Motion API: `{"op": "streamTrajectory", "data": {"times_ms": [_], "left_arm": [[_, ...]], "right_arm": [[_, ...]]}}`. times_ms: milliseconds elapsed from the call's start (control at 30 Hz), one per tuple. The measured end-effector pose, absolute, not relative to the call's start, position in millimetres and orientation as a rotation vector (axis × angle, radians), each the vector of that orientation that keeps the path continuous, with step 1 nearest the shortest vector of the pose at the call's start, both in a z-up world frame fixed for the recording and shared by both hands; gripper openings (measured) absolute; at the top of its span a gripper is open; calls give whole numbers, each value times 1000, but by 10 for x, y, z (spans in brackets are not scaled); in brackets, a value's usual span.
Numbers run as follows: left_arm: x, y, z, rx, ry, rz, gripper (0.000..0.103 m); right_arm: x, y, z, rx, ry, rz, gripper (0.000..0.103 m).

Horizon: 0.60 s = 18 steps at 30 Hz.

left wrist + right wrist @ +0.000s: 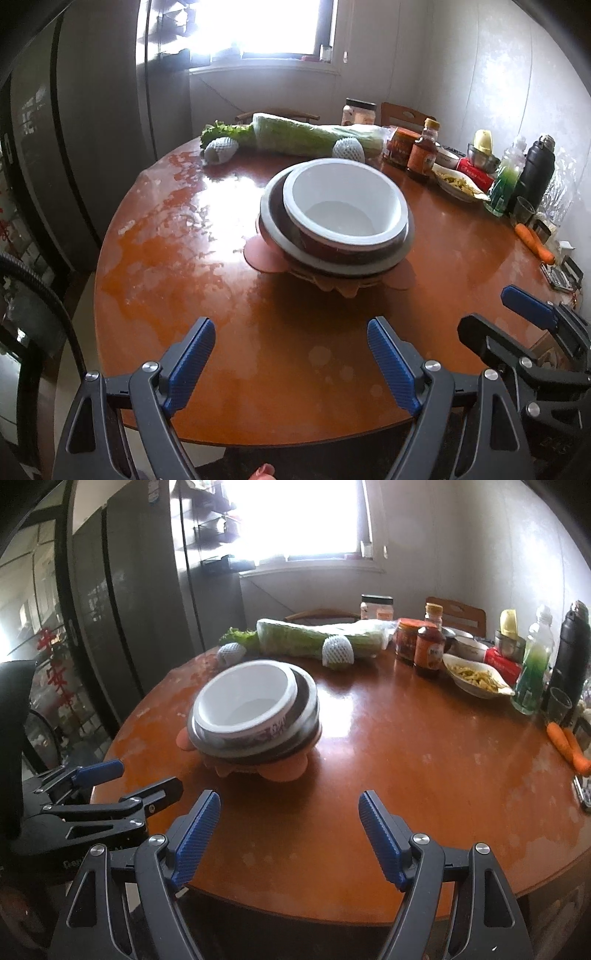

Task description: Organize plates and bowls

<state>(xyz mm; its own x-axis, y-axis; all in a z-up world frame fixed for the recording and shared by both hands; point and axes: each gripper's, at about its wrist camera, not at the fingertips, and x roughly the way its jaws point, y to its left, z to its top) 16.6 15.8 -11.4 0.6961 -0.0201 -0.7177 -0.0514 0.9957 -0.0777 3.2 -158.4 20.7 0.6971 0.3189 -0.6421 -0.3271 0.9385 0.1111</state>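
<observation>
A white bowl (pixel 343 206) sits nested in a stack of bowls and a plate (pixel 273 218) on a pink mat (pixel 258 253) at the middle of the round brown table (pixel 184 258). The stack also shows in the right wrist view (pixel 251 705). My left gripper (pixel 291 354) is open and empty above the table's near edge, short of the stack. My right gripper (pixel 288 830) is open and empty, to the right of the stack. Each gripper shows in the other's view: the right gripper (pixel 517 317) and the left gripper (pixel 122 786).
Cabbage (pixel 306 134) and two foam-netted fruits (pixel 219 149) lie at the table's far side. Jars and bottles (pixel 421 151), a dish of food (pixel 476 677), a black flask (pixel 535 170), a glass (pixel 524 210) and carrots (pixel 535 242) crowd the right. A fridge (pixel 44 147) stands left.
</observation>
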Motion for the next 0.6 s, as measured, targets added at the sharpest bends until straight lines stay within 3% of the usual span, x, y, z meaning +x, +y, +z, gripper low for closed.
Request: {"op": "streamTrajectory", "data": {"times_ms": [600], "left_arm": [[145,48,-188,-64,808,23,84]], "right_arm": [[-39,-1659,96,-1,730,351,79]]}}
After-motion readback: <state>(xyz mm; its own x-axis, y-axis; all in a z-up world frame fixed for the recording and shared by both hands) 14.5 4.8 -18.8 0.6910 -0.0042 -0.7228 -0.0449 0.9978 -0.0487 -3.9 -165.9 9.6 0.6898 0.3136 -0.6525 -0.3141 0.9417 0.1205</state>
